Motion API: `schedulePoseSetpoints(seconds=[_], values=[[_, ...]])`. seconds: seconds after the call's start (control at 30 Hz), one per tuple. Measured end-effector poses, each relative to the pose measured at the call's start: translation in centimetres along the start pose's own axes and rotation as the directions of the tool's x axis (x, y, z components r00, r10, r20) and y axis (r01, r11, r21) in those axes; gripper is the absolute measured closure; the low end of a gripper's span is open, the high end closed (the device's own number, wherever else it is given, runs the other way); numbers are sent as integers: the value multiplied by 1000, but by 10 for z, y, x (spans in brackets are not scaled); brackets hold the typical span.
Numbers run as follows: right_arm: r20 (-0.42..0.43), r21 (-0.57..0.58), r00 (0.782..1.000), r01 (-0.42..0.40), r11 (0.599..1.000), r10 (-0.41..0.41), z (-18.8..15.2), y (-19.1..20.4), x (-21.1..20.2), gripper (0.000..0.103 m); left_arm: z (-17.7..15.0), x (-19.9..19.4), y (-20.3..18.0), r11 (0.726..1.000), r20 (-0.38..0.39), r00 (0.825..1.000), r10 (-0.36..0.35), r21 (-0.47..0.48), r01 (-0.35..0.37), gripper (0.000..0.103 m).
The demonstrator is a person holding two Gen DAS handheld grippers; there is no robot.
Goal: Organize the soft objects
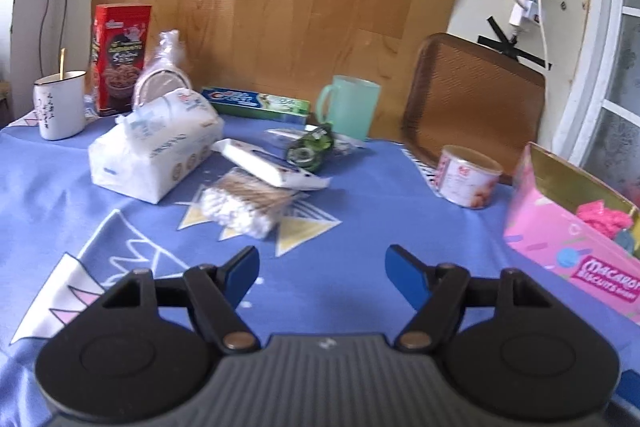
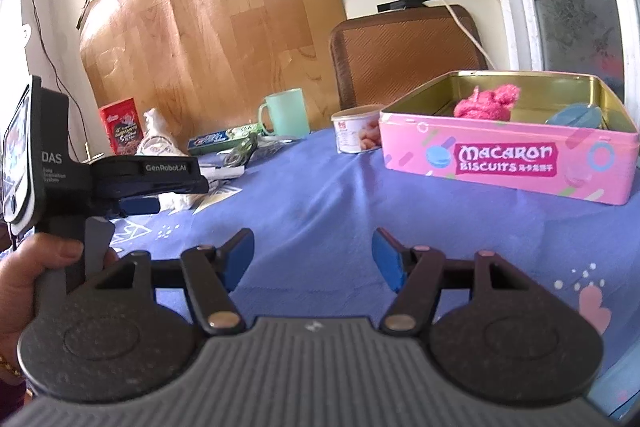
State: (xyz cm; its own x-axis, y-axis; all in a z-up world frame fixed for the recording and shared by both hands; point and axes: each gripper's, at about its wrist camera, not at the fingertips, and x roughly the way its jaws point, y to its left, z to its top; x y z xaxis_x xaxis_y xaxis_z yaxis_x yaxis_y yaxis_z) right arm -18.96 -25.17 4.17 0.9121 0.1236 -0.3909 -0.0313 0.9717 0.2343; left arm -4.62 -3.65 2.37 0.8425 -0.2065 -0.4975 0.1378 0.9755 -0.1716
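A pink Macaron biscuit tin (image 2: 508, 163) stands open at the right; it also shows in the left wrist view (image 1: 568, 239). Inside lie a pink fluffy cloth (image 2: 486, 103) and a blue soft item (image 2: 576, 117). A white tissue pack (image 1: 156, 147) and a bag of cotton swabs (image 1: 244, 205) lie on the blue tablecloth (image 1: 360, 211), ahead of my left gripper (image 1: 322, 273), which is open and empty. My right gripper (image 2: 313, 259) is open and empty above the cloth, in front of the tin. The left gripper's body (image 2: 132, 183) shows at the left in the right wrist view.
At the back stand a red cereal box (image 1: 120, 59), a white mug (image 1: 60, 105), a toothpaste box (image 1: 256, 103), a green cup (image 1: 352, 105), a small can (image 1: 468, 175), a green-black item (image 1: 312, 147) and a white flat packet (image 1: 272, 163). A brown chair (image 1: 476, 99) stands behind the table.
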Motion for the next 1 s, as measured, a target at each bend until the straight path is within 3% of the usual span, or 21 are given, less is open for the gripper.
schedulePoseSetpoints(seconds=[0.2,0.37,0.5,1.0], values=[[0,2,1000,2,1000,-2,-1,1,-1,36,-7,8,5,999,-11,999,32,23,-31,31],[-4,10,1000,4,1000,-4,-3,-2,-3,36,-17,23,10,998,-62,996,62,26,-60,31],[-7,23,1000,9,1000,-9,-4,-5,-4,36,-26,25,6,991,-34,995,95,99,-92,29],[-22,32,1000,4,999,-3,-6,-2,-2,36,-26,24,15,997,-29,999,38,66,-36,25]])
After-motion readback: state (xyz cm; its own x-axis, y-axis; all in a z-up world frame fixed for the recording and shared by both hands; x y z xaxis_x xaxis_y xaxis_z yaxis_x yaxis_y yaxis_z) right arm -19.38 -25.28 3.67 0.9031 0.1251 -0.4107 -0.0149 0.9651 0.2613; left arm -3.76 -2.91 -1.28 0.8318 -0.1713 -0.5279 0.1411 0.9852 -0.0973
